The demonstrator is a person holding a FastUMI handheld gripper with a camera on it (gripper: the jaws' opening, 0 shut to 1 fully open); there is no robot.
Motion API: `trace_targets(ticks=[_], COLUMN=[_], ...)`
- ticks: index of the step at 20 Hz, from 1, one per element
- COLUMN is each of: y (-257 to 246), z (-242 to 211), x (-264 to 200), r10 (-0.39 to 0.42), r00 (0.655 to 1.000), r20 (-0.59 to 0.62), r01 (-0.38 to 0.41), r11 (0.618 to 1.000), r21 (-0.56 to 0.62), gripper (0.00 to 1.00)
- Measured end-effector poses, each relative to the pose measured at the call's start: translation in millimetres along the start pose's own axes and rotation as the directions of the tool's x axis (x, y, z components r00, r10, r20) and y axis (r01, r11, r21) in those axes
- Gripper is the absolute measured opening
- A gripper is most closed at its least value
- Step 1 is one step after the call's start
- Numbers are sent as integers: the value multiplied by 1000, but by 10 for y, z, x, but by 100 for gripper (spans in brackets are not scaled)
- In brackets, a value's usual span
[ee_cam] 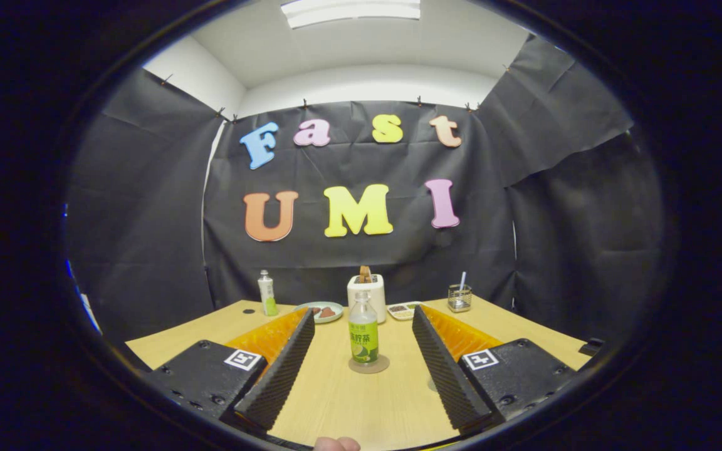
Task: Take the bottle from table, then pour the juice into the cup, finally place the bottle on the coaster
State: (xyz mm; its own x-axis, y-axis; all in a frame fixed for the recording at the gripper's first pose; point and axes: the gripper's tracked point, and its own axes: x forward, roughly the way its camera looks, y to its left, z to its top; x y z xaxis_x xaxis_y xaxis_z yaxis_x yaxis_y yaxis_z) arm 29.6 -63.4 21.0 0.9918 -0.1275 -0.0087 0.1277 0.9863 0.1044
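A clear bottle (363, 331) with a green label and green juice in its lower part stands upright on a round brown coaster (369, 366) on the wooden table (361, 407). My gripper (361, 313) is open. The bottle stands in the wide gap between the two fingers, touching neither. A small round shape (431, 384) shows on the table beside the right finger, mostly hidden by it; I cannot tell what it is.
At the back of the table stand a second small bottle (267, 293), a plate with food (323, 311), a white toaster (367, 295) holding bread, a small tray (403, 309) and a glass (459, 298) with a straw. A person's fingertip (336, 444) shows behind the gripper.
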Motion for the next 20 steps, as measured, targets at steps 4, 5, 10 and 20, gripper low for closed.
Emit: trace_targets(ticks=[4,5,10,20], y=[-6,1,91,108], z=[-103,-125,-134,-147], x=[-83,-91,-105,-79], r10=[-6,-3,16,19], r00=[1000,1000,1000,1000], r20=[-4,-5,13,16], r01=[5,3,-16,-18], r11=[1000,1000,999,998], r21=[-4,-5,-30,-63], gripper=[100,100,100,100])
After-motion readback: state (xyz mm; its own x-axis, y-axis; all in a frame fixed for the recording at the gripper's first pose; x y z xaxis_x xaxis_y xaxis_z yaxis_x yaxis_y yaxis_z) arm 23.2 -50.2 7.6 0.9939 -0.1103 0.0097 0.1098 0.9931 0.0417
